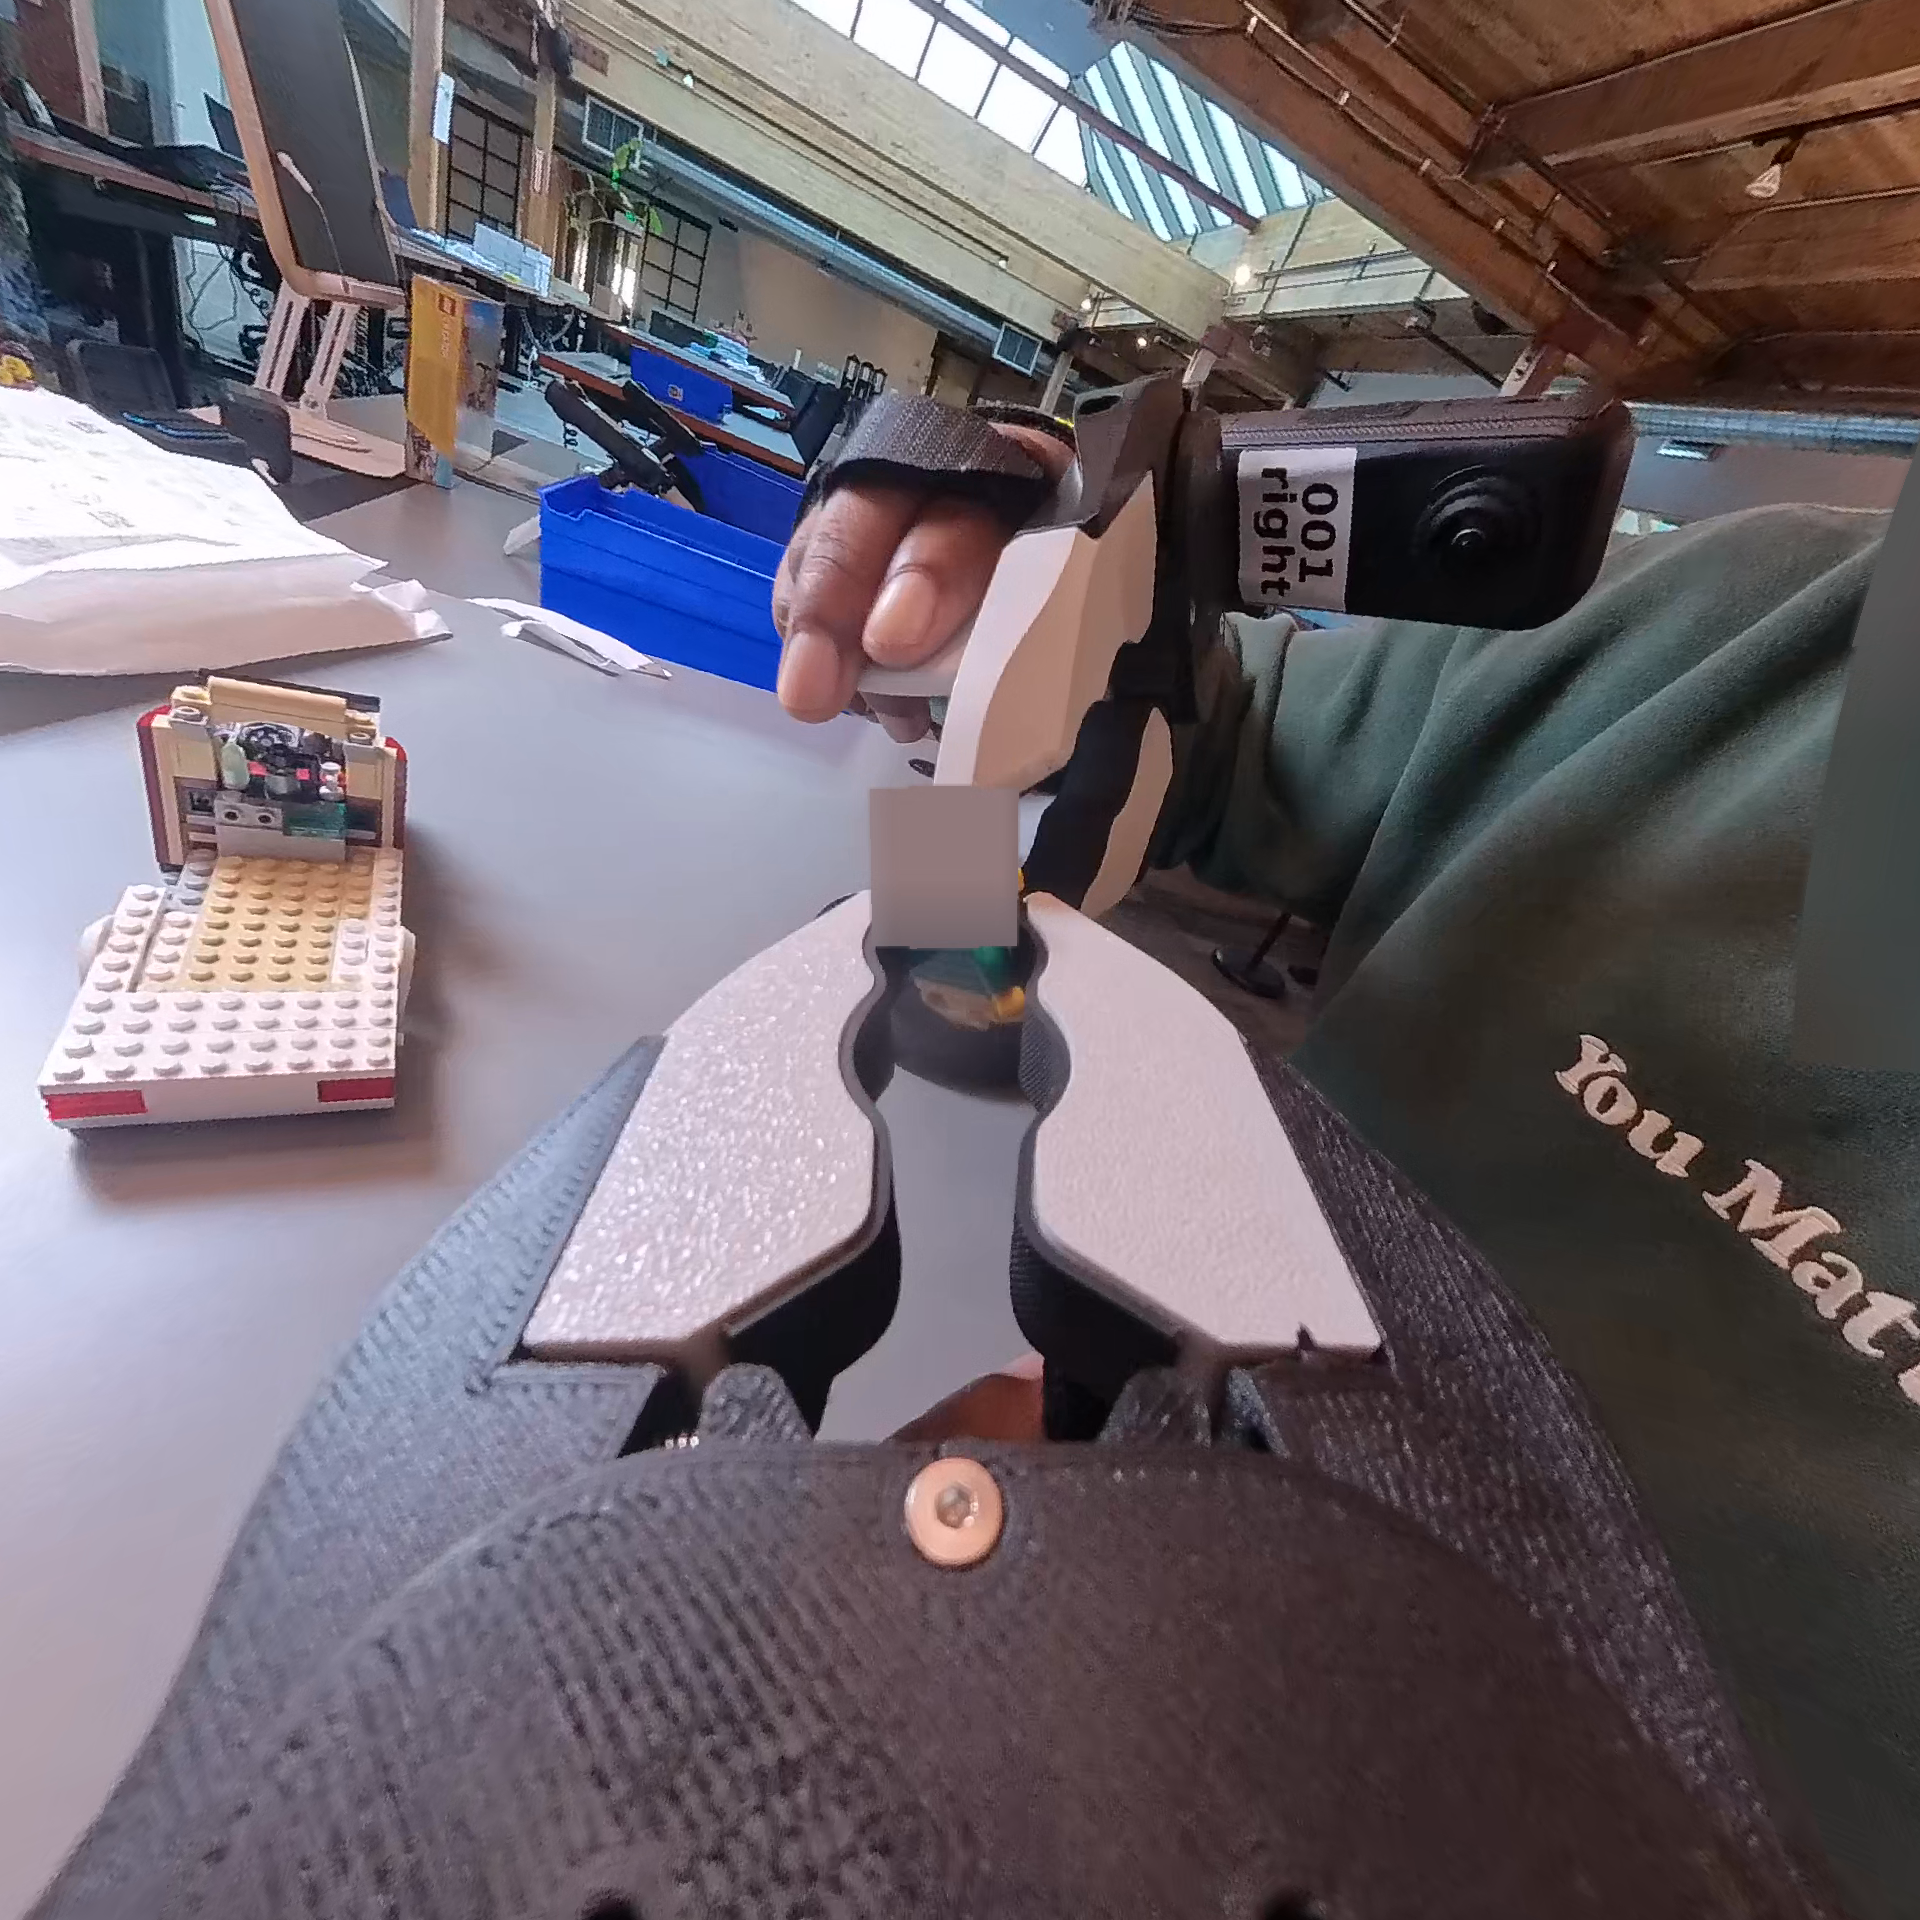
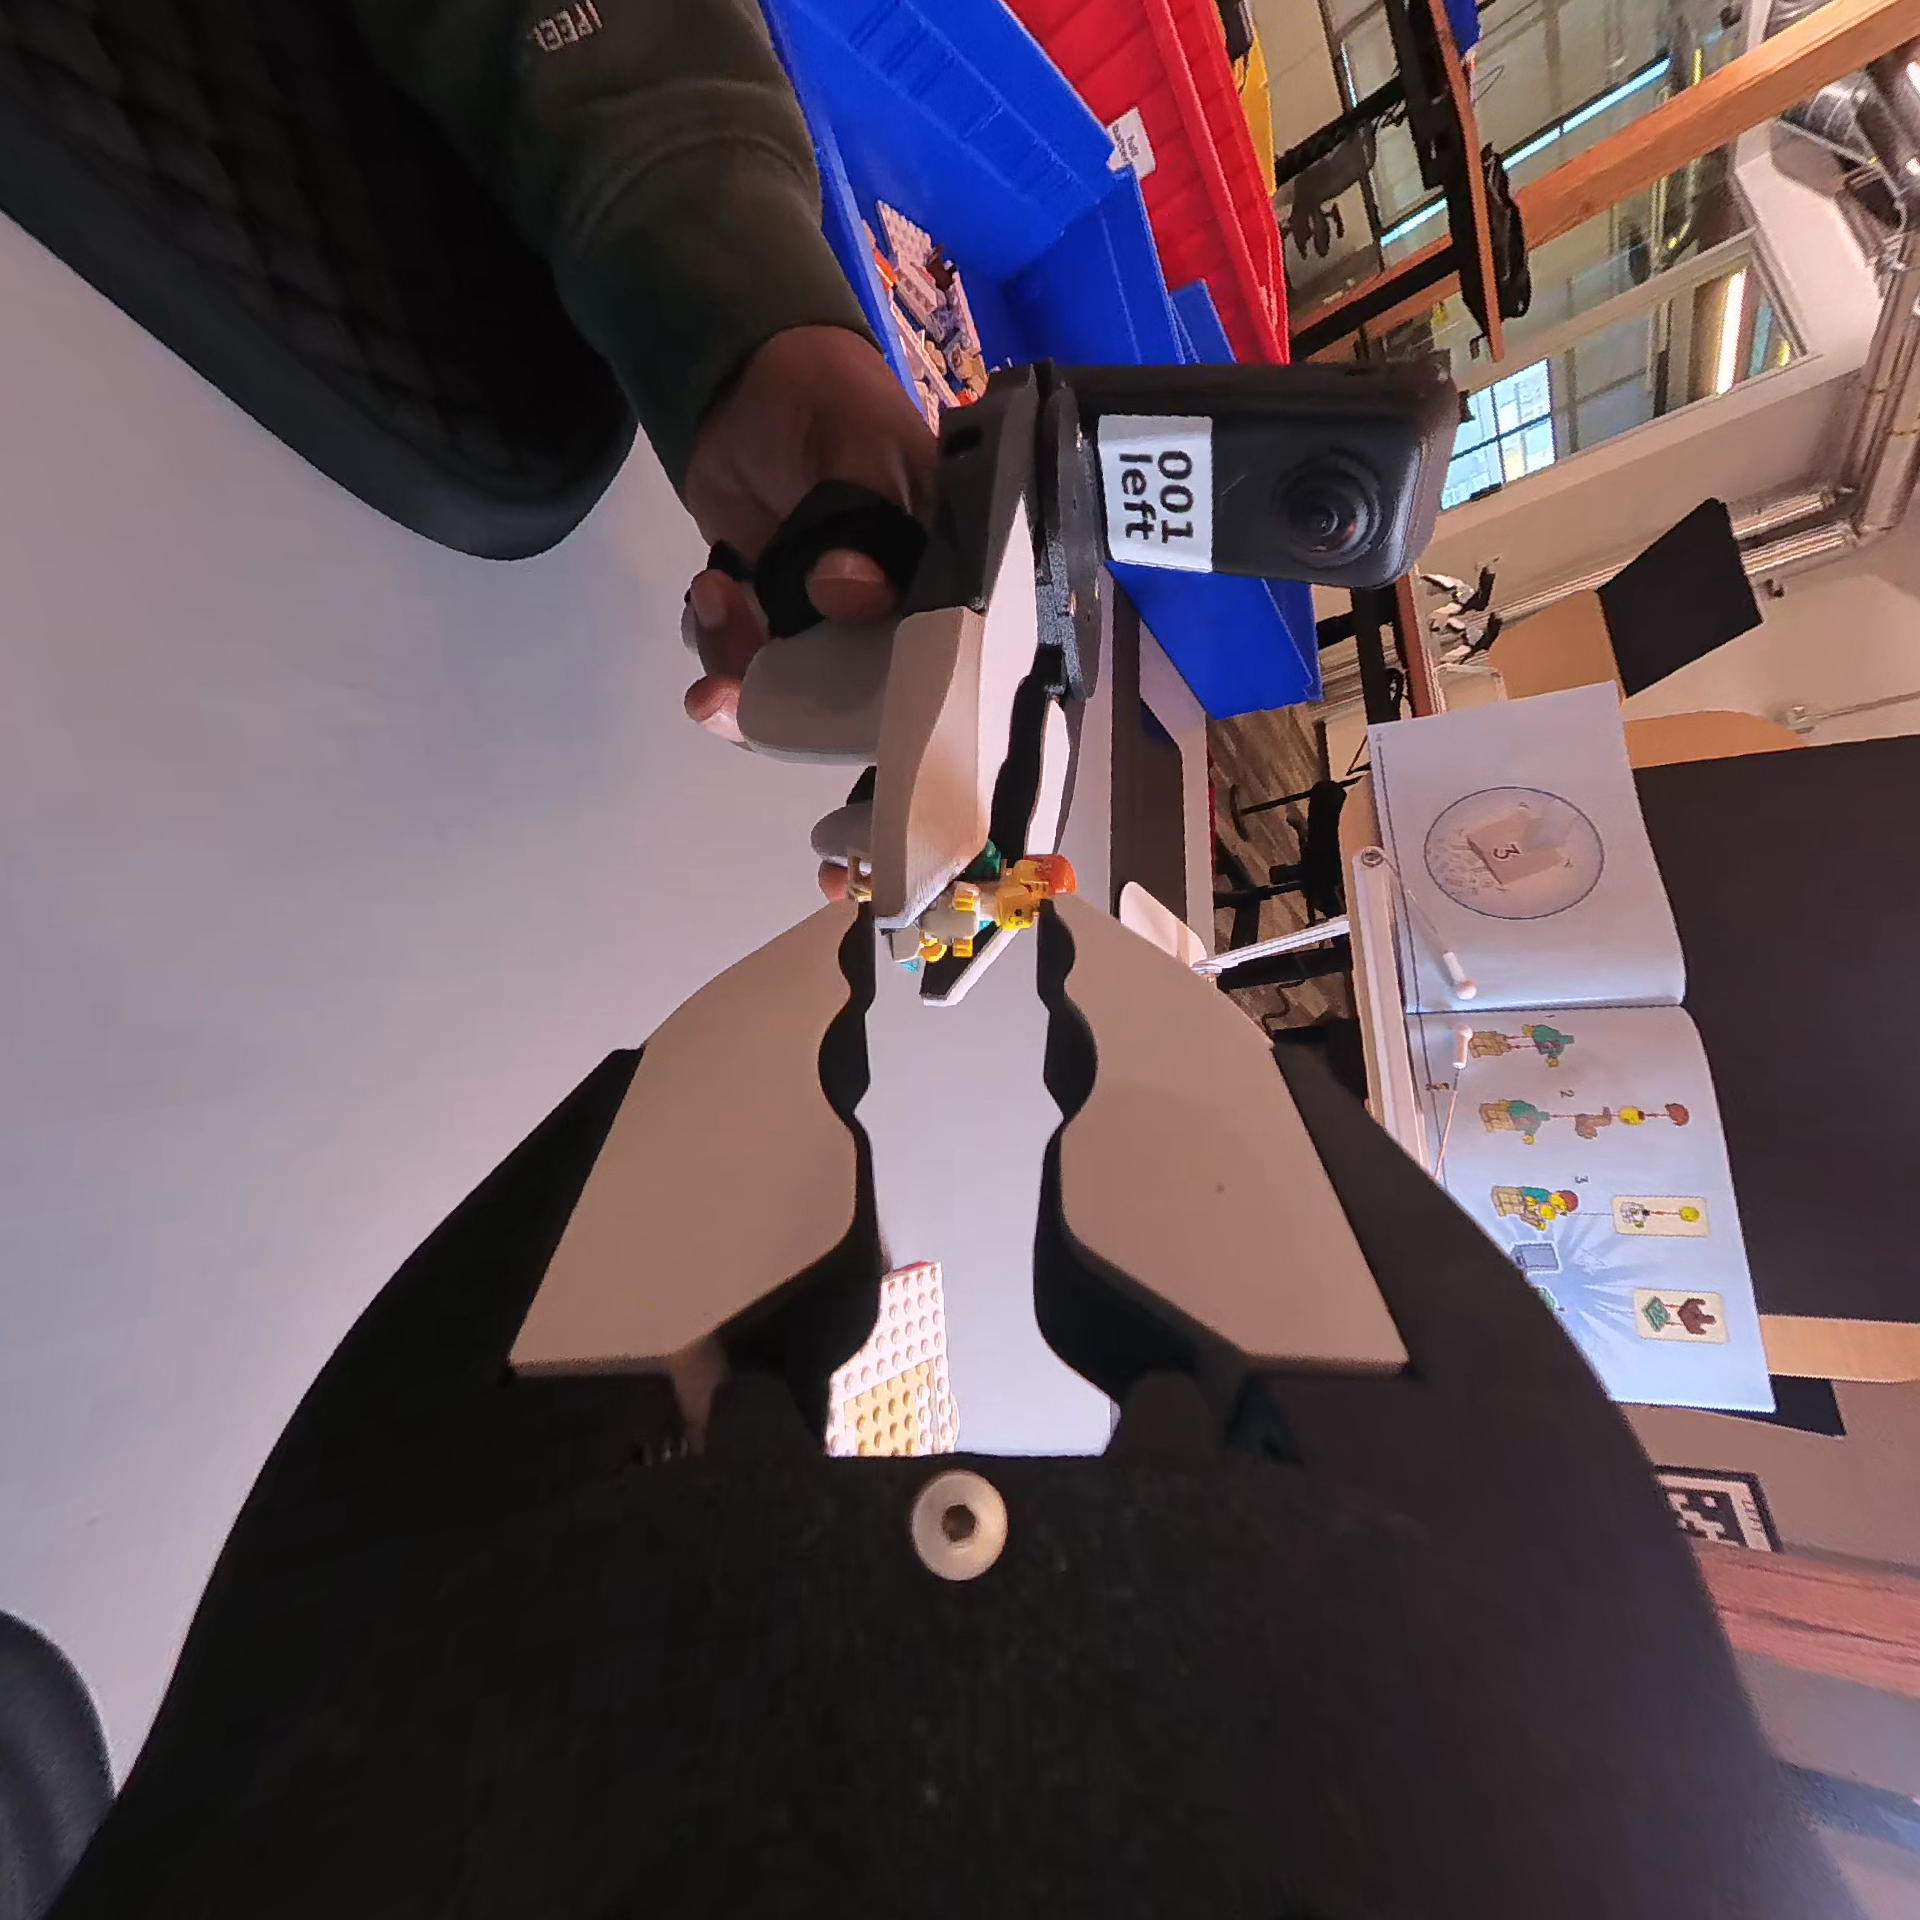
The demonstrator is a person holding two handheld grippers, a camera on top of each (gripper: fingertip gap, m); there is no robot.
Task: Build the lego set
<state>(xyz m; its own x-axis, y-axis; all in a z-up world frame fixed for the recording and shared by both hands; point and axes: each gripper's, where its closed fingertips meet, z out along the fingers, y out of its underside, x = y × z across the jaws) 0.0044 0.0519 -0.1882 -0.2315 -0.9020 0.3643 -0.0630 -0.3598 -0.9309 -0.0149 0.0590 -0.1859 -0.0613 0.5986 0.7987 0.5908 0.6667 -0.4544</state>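
Minifigure [image 2: 977, 904]: light, rigid, joints detachable, best taken by the torso; pinched in left gripper [image 2: 935, 914], right gripper [image 2: 951, 935] parted around it, above the surface [image 1: 623, 831].

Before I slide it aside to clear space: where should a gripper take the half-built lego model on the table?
Probably the low white base, fingers across its two straight long sides, coming down from above at the near end with the red stripes. The upright section at the far end carries small pieces that might pop off.
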